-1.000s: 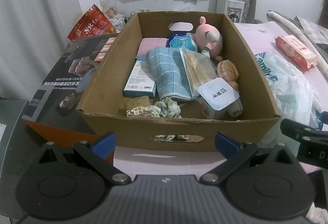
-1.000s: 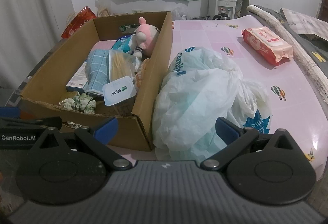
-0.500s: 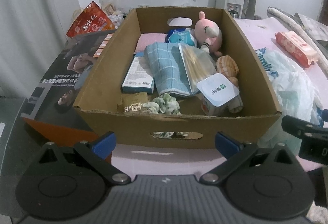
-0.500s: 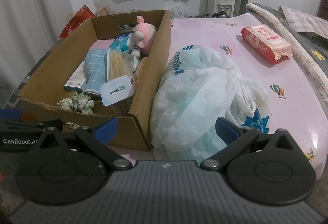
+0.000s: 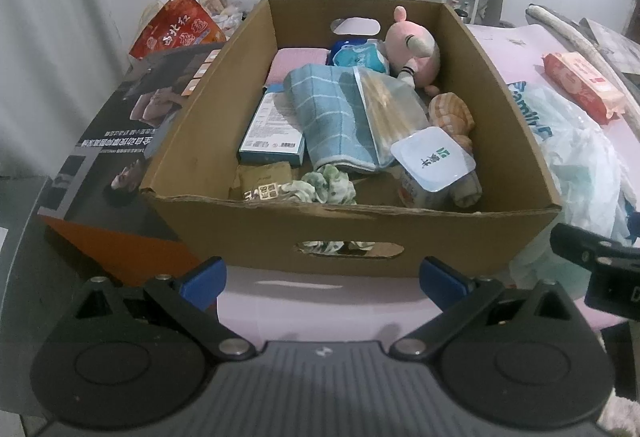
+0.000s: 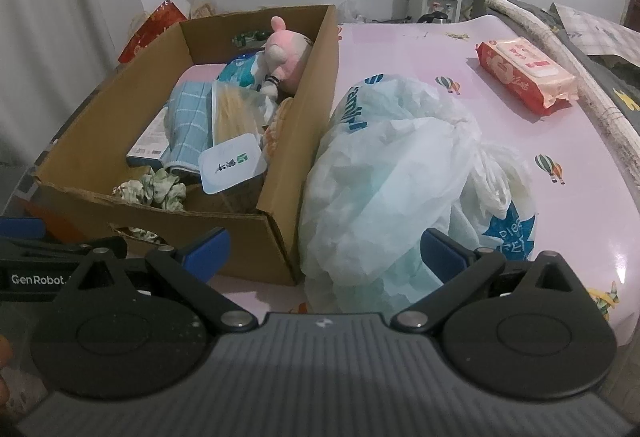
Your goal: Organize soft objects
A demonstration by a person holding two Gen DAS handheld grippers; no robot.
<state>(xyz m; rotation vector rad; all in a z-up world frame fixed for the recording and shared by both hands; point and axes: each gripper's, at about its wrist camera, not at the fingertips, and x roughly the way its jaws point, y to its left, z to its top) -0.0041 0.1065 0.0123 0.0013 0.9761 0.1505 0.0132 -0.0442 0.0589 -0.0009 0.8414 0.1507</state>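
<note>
Both my grippers, left gripper [image 5: 322, 277] and right gripper [image 6: 324, 249], gape wide and empty before the cardboard box [image 5: 352, 233]; reaching for the scrunchie [image 5: 328, 187], I might snag the yogurt cup [image 5: 432, 167] just beside it.

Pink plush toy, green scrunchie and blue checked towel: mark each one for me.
pink plush toy [image 5: 414, 49]: left wrist view, on its head.
green scrunchie [image 5: 328, 187]: left wrist view, on its ruffled middle.
blue checked towel [image 5: 328, 117]: left wrist view, on its folded top face.
</note>
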